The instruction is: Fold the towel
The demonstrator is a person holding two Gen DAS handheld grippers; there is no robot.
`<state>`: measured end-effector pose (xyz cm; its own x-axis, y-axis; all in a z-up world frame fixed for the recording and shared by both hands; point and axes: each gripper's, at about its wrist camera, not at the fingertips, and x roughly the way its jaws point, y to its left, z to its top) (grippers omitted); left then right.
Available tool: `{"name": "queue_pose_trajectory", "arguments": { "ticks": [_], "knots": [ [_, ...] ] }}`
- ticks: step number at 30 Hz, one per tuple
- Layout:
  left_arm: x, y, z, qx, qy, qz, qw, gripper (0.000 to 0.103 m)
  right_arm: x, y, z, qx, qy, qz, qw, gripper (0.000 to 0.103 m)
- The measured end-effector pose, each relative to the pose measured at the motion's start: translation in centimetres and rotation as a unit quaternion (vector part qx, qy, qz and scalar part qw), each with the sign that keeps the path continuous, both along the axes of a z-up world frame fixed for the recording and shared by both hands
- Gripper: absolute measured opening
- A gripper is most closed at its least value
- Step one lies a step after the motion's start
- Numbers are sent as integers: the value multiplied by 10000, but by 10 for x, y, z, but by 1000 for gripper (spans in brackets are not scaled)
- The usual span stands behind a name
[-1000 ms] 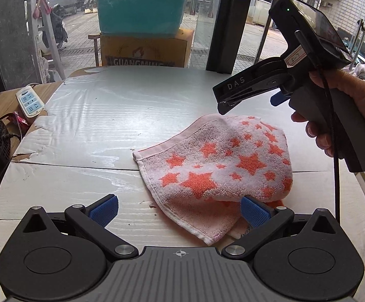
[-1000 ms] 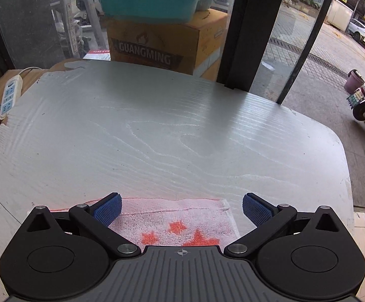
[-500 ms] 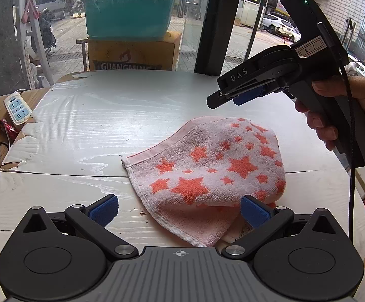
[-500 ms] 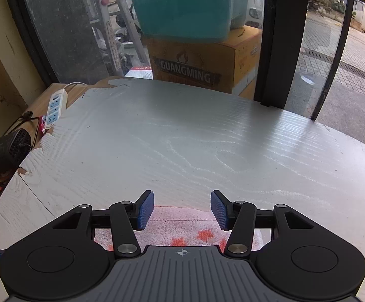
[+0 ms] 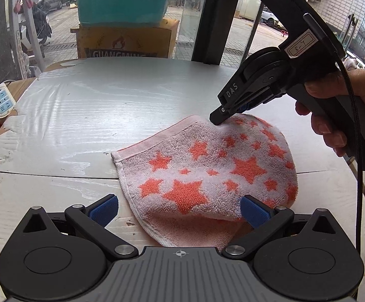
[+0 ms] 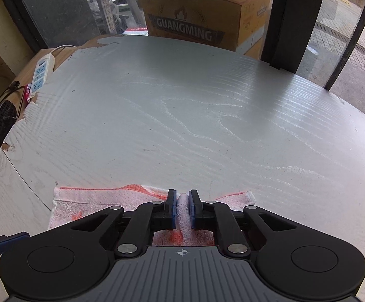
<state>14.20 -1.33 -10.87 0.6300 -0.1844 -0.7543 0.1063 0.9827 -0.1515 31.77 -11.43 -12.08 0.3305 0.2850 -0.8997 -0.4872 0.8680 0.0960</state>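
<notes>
1. The towel (image 5: 215, 173) lies doubled over on the bench (image 5: 107, 105), centre to lower right of the left wrist view; it is pink terry with orange stars.
2. The right claw (image 6: 182, 207) has just been closing and now pinches a ridge of the towel's far hem between its blue pads (image 6: 173, 209); in the left wrist view its tip presses into the towel's upper edge, right of centre.
3. The left claw (image 5: 180, 212) stands wide open at the bottom of its own frame. The towel's near fold lies between the pads, the right one just beside or touching the cloth, neither pressing it.
4. Handling, as I judge it: the towel is light, soft and limp. It will sag and drape from any single hold, and the fluffy pile should give the pads good friction, so slipping is unlikely.
5. Where to hold: the stitched hem or a corner, where the cloth is firmer. A pinch mid-panel only bunches it, and may catch one layer of the two.
6. A second hold on the hem, well apart from the first, would keep the edge straight when lifted.
7. A power strip (image 5: 2, 100) lies at the left edge, clear of the work.
</notes>
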Motion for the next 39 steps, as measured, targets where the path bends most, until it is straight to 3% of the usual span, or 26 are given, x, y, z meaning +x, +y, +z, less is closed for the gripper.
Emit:
{"name": "queue_pose_trajectory", "arguments": {
  "ticks": [3,8,15,19,23,27,31,36,39],
  "knots": [
    [-4,1,3,17,-65,-5,10000,103,-6,-5,8,190,-134,-61,9997,6],
    [-12,4,12,58,-229,22,9997,103,-31,-23,49,816,-499,32,9954,6],
    [-29,-1,24,99,-414,1,9991,103,-101,-61,117,1497,-1196,256,9811,6],
    [-42,-11,33,50,-510,-148,9986,103,-153,-90,138,1499,-1519,497,9757,6],
    [-55,-28,42,98,-632,-431,9970,103,-196,-126,122,936,-1469,531,9833,6],
    [-62,-45,43,358,-714,-632,9948,103,-222,-165,81,278,-928,337,9947,6],
    [-61,-55,40,460,-686,-726,9939,103,-228,-195,54,-226,-728,-348,9965,6],
    [-63,-73,33,361,-482,-1254,9903,103,-211,-199,63,549,-893,-908,9903,7],
    [-67,-96,28,587,-578,-1579,9840,103,-193,-189,53,337,-752,-1170,9897,11]
  ]
}}
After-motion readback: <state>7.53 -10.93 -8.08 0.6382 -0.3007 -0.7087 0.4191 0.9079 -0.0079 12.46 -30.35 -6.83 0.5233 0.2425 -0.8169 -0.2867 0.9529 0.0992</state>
